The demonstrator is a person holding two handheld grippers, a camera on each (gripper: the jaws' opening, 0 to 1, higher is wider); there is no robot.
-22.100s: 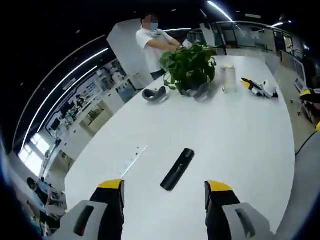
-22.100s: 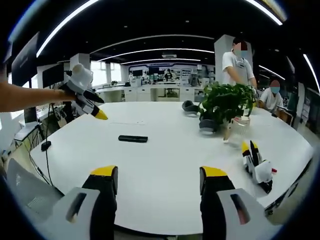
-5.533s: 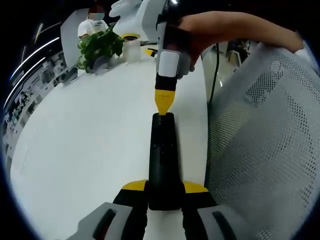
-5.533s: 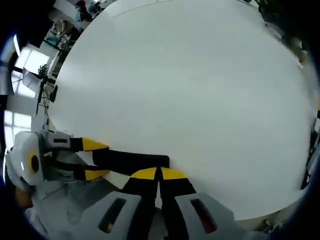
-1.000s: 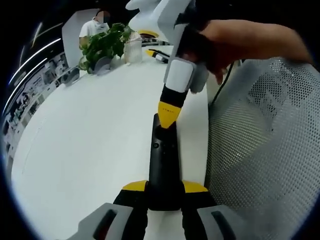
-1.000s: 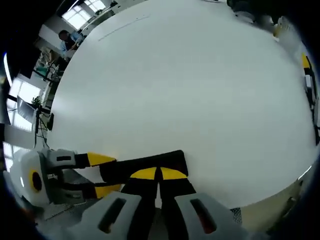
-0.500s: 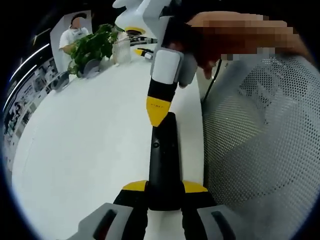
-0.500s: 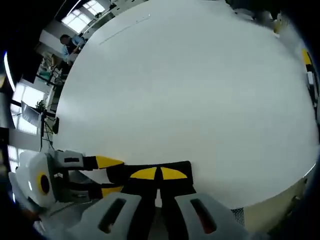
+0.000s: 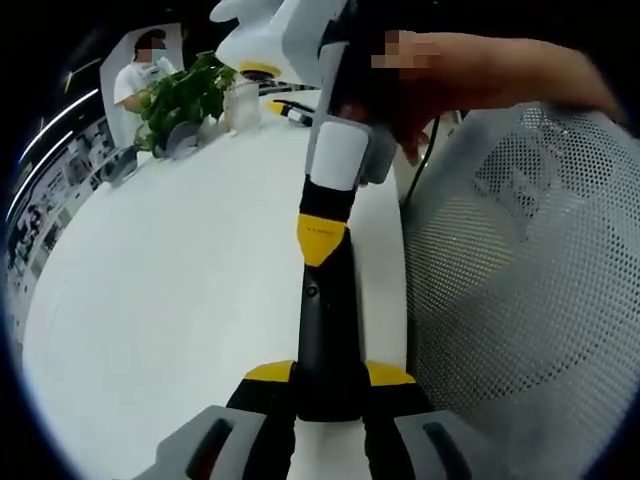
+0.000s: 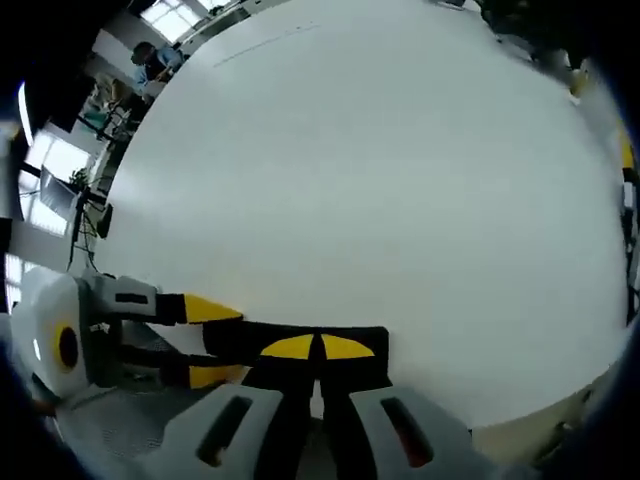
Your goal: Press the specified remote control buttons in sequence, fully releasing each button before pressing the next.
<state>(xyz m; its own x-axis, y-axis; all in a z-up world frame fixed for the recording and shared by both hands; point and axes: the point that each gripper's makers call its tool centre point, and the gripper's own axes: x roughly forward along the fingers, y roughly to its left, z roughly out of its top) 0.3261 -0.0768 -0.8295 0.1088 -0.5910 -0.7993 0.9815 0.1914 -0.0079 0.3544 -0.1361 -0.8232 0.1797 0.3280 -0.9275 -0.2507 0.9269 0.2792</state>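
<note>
In the left gripper view, the remote control (image 9: 327,330) extends forward from between the jaws of the left hand-held gripper (image 9: 329,377), above the near edge of the counter (image 9: 180,290). The right hand-held gripper (image 9: 321,240) comes down from ahead, its closed tip on the remote's far half. A mesh chair back (image 9: 510,300) stands right of the remote; a potted plant (image 9: 185,95) and a jar (image 9: 243,105) sit far ahead to the left on the counter.

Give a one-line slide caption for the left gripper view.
Left tool grips the black remote while the closed right tool presses its upper end.
</note>
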